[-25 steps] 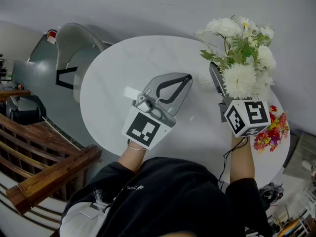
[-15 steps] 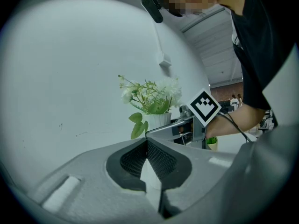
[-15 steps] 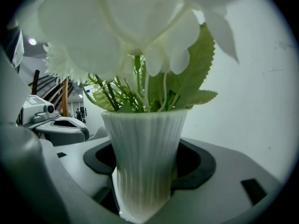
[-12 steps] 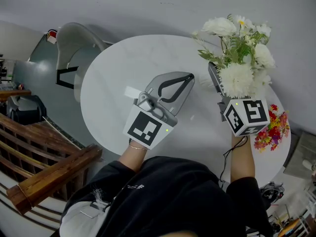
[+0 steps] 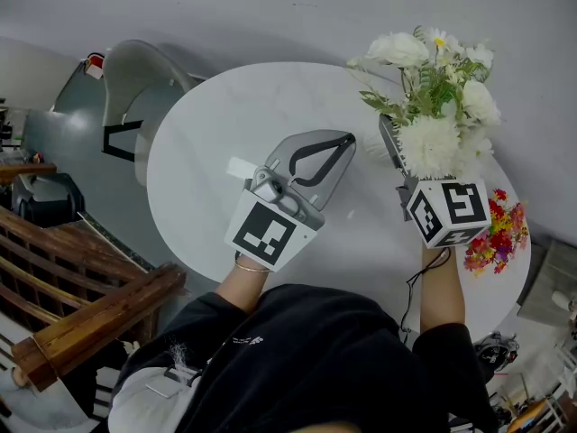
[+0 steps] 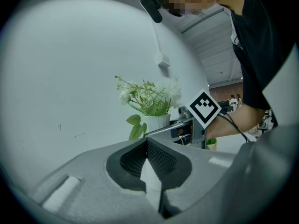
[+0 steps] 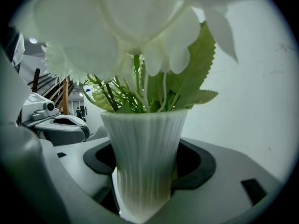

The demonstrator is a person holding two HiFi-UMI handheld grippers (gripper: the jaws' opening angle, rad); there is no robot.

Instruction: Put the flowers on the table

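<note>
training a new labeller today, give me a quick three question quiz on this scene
1. True or false: the left tool grips a flower stem.
2. What stands between the right tool and its two jaws? A) a white ribbed vase of white flowers; B) a red cup; C) nothing.
3. Fill in: the red and yellow flowers lie on the round white ___.
Key: 1 false, its jaws are together with nothing in them; 2 A; 3 table.
</note>
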